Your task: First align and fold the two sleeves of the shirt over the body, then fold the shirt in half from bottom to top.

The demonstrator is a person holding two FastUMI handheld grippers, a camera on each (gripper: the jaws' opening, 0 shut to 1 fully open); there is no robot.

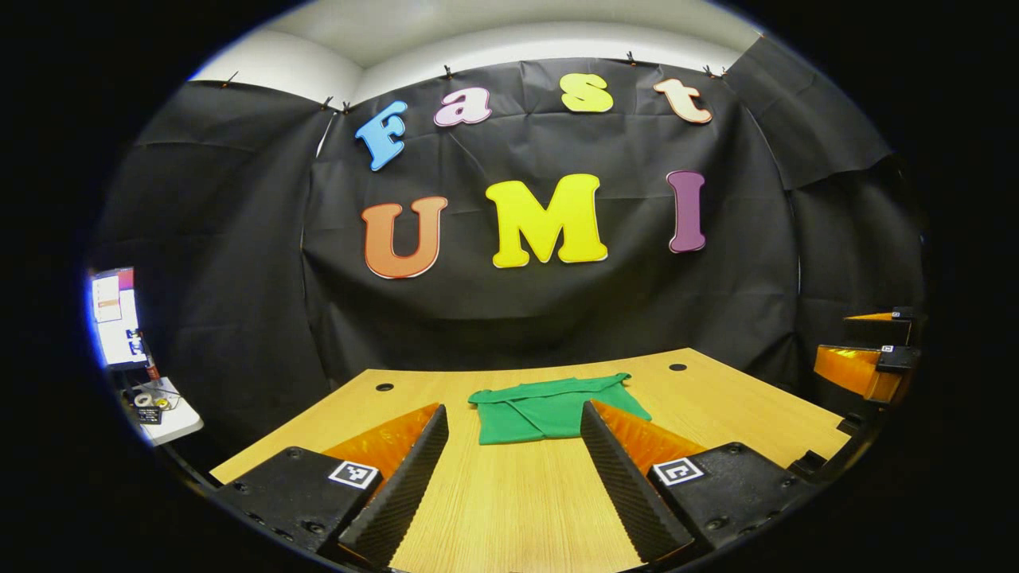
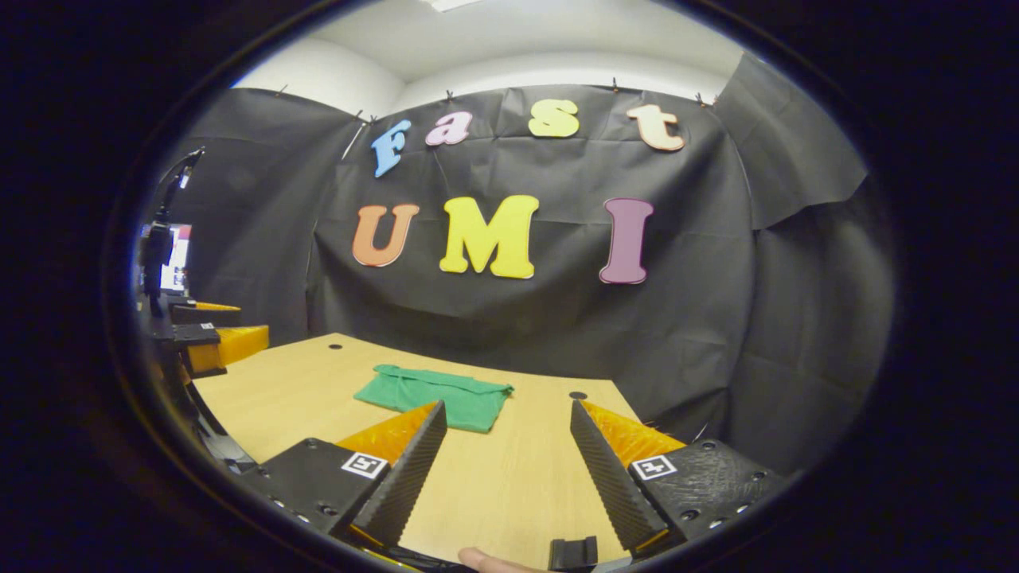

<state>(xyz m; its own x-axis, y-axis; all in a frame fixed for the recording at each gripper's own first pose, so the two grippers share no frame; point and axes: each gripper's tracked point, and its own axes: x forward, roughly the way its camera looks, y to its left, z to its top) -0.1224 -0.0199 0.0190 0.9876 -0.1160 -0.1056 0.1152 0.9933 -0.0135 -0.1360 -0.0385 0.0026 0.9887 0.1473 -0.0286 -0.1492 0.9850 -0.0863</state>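
Note:
A green shirt point(image 1: 549, 408) lies folded into a compact bundle on the wooden table point(image 1: 509, 509), toward its far side. In the right gripper view the same shirt point(image 2: 436, 395) sits left of centre. My left gripper point(image 1: 513, 422) hovers open over the near table, short of the shirt, nothing between its fingers. My right gripper point(image 2: 505, 418) is open too, held back from the shirt and to its right. The right gripper also shows at the right edge of the left gripper view point(image 1: 872, 362), and the left gripper at the left edge of the right gripper view point(image 2: 203, 338).
Two round cable holes point(image 1: 384, 387) point(image 1: 677, 367) mark the table's far corners. A lit screen point(image 1: 118, 317) and a small white shelf point(image 1: 163, 410) stand off the table's left. A fingertip point(image 2: 486, 562) shows at the bottom of the right gripper view.

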